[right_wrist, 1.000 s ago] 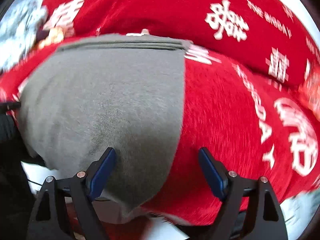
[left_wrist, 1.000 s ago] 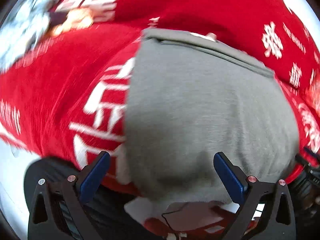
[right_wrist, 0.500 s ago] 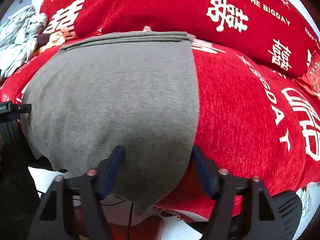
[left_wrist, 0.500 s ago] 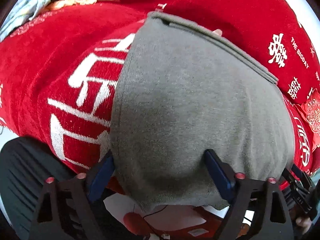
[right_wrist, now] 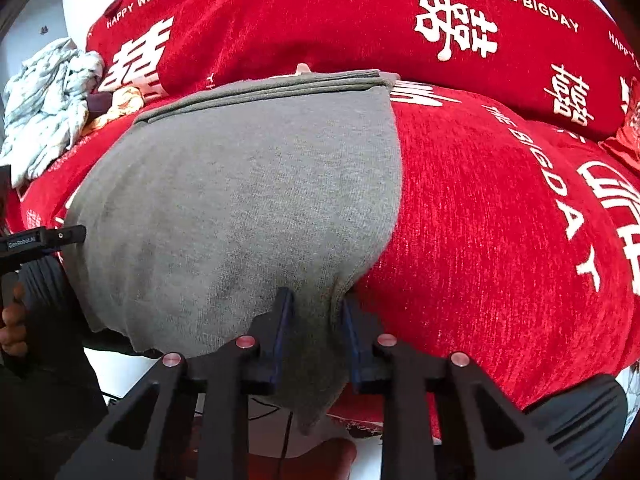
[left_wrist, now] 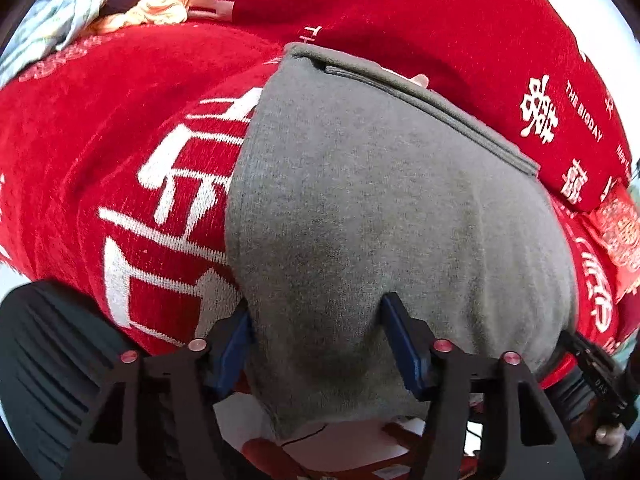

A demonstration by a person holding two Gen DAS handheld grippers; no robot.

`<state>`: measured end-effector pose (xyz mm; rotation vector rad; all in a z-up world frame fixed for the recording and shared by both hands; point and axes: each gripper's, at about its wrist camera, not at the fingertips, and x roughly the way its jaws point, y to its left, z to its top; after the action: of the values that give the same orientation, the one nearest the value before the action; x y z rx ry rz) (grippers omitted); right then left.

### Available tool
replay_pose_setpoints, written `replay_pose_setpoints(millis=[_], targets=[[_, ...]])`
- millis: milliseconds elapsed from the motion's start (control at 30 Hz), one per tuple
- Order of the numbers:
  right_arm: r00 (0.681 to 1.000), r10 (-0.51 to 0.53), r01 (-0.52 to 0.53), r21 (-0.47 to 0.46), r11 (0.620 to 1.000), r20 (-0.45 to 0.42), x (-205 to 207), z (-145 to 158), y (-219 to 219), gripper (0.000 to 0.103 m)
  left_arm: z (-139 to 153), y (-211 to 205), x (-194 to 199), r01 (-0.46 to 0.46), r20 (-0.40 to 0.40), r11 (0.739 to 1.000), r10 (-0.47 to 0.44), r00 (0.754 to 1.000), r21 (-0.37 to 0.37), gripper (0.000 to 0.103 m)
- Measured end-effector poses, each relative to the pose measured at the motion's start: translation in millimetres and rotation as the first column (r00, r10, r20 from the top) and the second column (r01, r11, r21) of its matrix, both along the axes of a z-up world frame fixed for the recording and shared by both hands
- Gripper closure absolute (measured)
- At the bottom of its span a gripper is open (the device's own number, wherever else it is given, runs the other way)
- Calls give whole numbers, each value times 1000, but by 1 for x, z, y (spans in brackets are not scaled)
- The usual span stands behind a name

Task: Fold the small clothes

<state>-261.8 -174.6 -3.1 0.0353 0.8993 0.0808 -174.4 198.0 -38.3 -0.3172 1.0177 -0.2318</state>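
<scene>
A grey knit garment [left_wrist: 380, 208] lies flat on the red printed cover [left_wrist: 100, 140], its far edge stacked in several folded layers [right_wrist: 280, 88]. My left gripper [left_wrist: 320, 340] is at the garment's near left corner. Its jaws are closing but still wide, with flat cloth between the blue pads [left_wrist: 404, 344]. At the near right corner my right gripper [right_wrist: 316, 328] is closing too, and its pads pinch a gathered ridge of the grey garment [right_wrist: 248, 200]. The near hem hangs over the front edge.
A long red cushion [right_wrist: 360, 20] with white lettering runs along the back. A heap of pale crumpled clothes [right_wrist: 48, 104] lies at the far left. The left gripper's body [right_wrist: 40, 238] and a hand show at that view's left edge. White floor lies below the front edge.
Both grippers have narrowed around the garment's near corners, the right far more than the left. The cloth at the right corner is now bunched between the pads.
</scene>
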Motion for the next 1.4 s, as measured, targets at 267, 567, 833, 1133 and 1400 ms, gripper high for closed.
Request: replay_pose_setpoints(millis=[267, 567, 833, 1133, 1400], targets=[[999, 32, -32, -33, 999, 2, 0, -3, 12, 64, 0, 0, -2, -9, -1, 999, 9, 1000, 41, 42], [999, 50, -52, 206, 977, 11, 3, 8, -18, 90, 8, 10, -7, -2, 0, 999, 2, 1000, -32, 89], [992, 29, -74, 394, 916, 119, 29, 41, -41, 90, 43, 14, 28, 9, 90, 991, 3, 996, -130, 90], [994, 95, -108, 484, 869, 52, 65, 19, -44, 79, 22, 13, 52, 60, 19, 973, -58, 998, -221, 48], [981, 193, -174, 528, 832, 19, 69, 2, -61, 52, 24, 6, 43, 150, 74, 977, -140, 987, -153, 22]])
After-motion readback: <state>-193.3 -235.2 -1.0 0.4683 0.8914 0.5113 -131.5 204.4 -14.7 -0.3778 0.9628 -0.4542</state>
